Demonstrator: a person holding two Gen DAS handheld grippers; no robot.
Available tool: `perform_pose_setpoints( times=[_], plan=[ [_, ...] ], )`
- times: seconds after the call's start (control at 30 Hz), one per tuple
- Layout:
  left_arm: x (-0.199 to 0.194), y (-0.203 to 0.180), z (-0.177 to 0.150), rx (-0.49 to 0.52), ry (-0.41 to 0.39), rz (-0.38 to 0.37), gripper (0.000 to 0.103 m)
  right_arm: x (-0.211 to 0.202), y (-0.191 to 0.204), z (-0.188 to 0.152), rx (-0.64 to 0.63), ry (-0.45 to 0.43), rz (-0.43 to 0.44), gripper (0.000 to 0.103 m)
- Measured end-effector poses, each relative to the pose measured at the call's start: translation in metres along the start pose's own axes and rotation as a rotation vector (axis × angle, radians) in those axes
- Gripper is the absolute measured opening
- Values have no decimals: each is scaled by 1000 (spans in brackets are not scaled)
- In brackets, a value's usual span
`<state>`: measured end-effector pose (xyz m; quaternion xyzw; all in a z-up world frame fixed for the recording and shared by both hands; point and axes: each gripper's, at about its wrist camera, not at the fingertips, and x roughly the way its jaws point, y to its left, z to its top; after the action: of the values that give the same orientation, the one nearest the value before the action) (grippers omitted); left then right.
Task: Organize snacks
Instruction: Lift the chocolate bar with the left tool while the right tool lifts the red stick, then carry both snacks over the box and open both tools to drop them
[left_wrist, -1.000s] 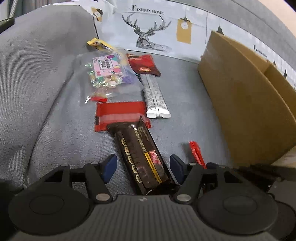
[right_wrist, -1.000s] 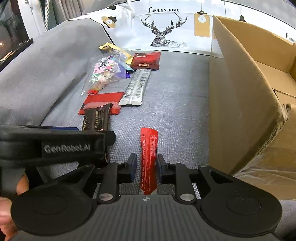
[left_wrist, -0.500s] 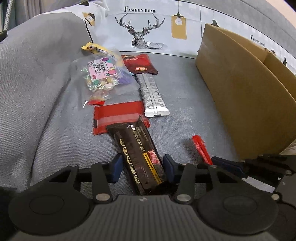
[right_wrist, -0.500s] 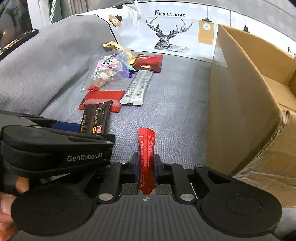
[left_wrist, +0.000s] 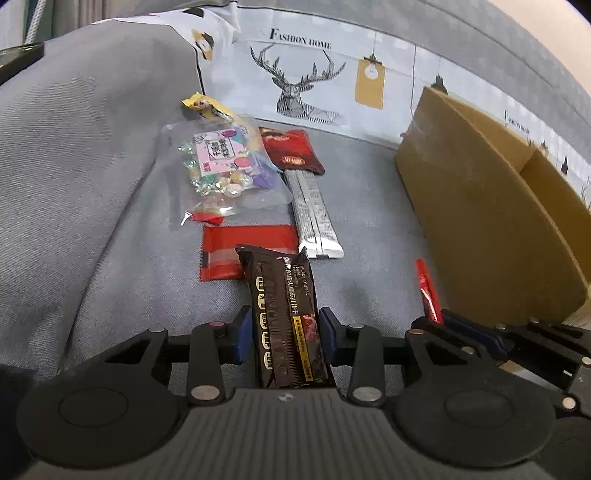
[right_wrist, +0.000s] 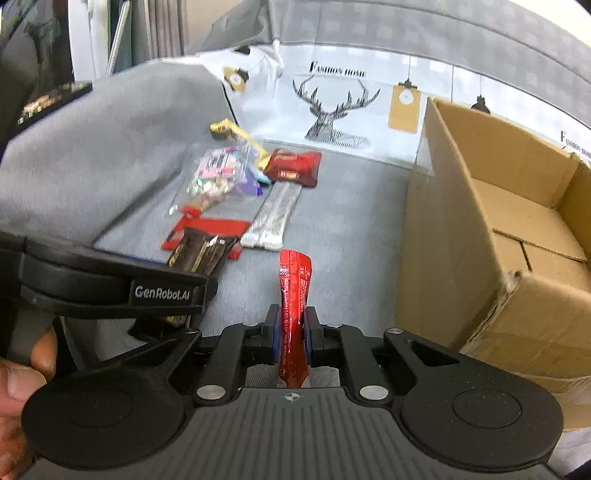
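1. A grey woven fabric seat (left_wrist: 369, 206) fills the lower part of both views, like a sofa cushion.
2. On the left the same grey fabric rises into a padded arm (left_wrist: 81, 129).
3. Behind stands a pale printed cushion (left_wrist: 306, 85) with a line-drawn deer head, the words "Fashion home" and yellow hanging lamps.
4. At the far left of the right wrist view hangs a grey curtain (right_wrist: 159, 27).

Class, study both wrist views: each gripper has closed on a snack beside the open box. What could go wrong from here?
1. The right gripper pinches the thin red stick packet near its lower half; its free top may flop or slip.
2. The left gripper grips the dark biscuit pack, whose far end overlaps the flat red packet, which might drag along.
3. Either snack could catch the cardboard box wall.
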<state>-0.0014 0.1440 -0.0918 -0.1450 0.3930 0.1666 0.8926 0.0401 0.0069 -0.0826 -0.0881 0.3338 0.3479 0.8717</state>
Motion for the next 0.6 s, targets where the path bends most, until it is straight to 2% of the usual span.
perform_pose_setpoints(
  times=[0.3, 0.6],
  plan=[
    [-14, 5, 3, -19, -62, -19, 42, -20, 1, 12, 16, -94, 23, 14],
    [-21, -1, 2, 9, -103, -5, 42, -46, -14, 29, 95, -187, 62, 14]
  ],
)
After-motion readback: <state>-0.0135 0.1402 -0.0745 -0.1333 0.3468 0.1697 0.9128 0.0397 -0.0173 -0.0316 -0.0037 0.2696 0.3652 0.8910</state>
